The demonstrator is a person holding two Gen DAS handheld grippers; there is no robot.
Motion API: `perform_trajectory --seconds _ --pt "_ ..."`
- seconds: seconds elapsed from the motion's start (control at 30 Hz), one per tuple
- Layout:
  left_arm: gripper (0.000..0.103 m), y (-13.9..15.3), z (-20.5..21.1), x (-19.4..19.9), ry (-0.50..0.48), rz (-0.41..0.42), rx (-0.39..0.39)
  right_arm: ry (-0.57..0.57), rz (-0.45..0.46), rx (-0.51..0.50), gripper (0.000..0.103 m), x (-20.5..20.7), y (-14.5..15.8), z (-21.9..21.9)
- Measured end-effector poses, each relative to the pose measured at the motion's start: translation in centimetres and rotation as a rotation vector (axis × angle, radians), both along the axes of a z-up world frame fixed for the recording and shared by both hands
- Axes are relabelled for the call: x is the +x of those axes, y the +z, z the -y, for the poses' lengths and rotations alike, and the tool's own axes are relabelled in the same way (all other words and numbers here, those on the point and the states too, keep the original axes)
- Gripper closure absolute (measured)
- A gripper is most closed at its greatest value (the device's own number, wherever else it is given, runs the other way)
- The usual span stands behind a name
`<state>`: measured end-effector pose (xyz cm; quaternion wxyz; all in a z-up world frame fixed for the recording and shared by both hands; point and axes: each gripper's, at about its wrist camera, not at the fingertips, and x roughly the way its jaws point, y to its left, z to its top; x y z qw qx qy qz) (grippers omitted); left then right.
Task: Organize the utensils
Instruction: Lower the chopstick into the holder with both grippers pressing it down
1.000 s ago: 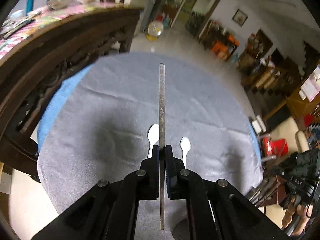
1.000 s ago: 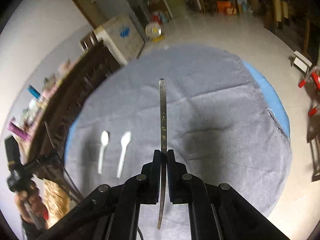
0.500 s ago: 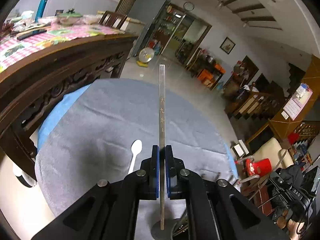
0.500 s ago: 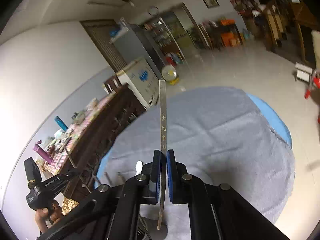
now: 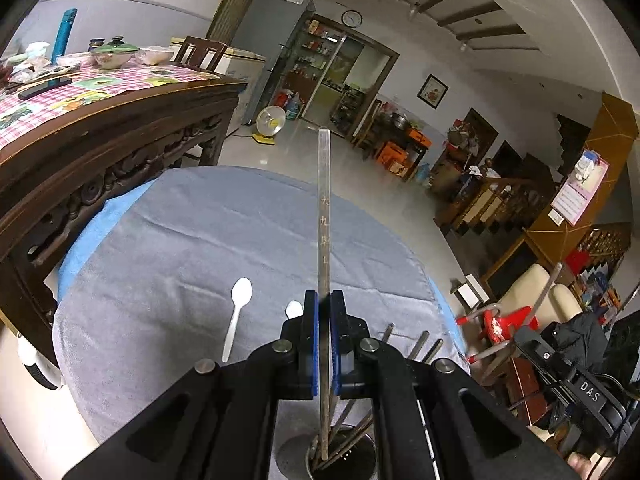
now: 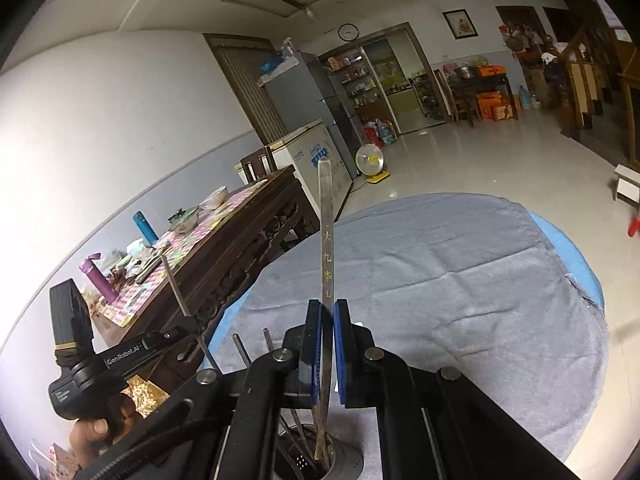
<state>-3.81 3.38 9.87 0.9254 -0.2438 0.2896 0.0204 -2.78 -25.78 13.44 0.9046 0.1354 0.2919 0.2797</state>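
Observation:
My left gripper [image 5: 324, 304] is shut on a flat metal utensil handle [image 5: 323, 208] that stands upright, its lower end down inside a metal utensil holder [image 5: 360, 460]. My right gripper [image 6: 327, 312] is shut on a like metal handle [image 6: 326, 232], its lower end inside the same holder [image 6: 344, 460]. Several other metal utensils [image 5: 416, 348] lean in the holder. Two white plastic spoons [image 5: 238, 312] lie on the grey cloth [image 5: 180, 248] left of my left gripper. The left gripper also shows at the left of the right wrist view [image 6: 120, 360].
The grey cloth covers a round table over a blue cover [image 6: 568, 244]. A dark carved wooden table [image 5: 100, 140] with a checked cloth and dishes stands close on the left. A red stool [image 5: 500, 324] and chairs stand at the right.
Both grippers tilted up from looking down at the table and moved back over the holder. The handles' lower ends now sit inside the holder.

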Motion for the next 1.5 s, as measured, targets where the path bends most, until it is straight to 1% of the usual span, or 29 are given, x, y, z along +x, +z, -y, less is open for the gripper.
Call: perform_trajectory --seconds 0.33,0.73,0.97,1.07,1.27,1.5 --pt "0.098 -1.2 1.9 -0.2 -0.022 -0.016 0.033 -0.008 0.018 -0.035 0.096 -0.3 -1.1 -1.2" --pt "0.098 -1.1 3.0 -0.7 -0.038 -0.014 0.064 -0.008 0.018 -0.039 0.096 -0.4 -1.5 -1.3" --pt "0.098 -1.3 3.1 -0.8 -0.045 -0.013 0.055 -0.007 0.019 -0.043 0.096 -0.8 -1.6 -1.5" --pt "0.098 -1.4 2.8 -1.0 -0.05 -0.009 0.034 -0.006 0.017 -0.047 0.096 -0.9 -1.7 -1.6" --pt "0.098 -1.8 2.9 -1.3 -0.053 -0.003 0.025 -0.004 0.016 -0.052 0.096 -1.0 -2.1 -1.8" --pt "0.098 -2.2 3.6 -1.4 -0.05 -0.006 0.073 0.02 0.005 -0.069 0.096 -1.2 -3.1 -2.5"
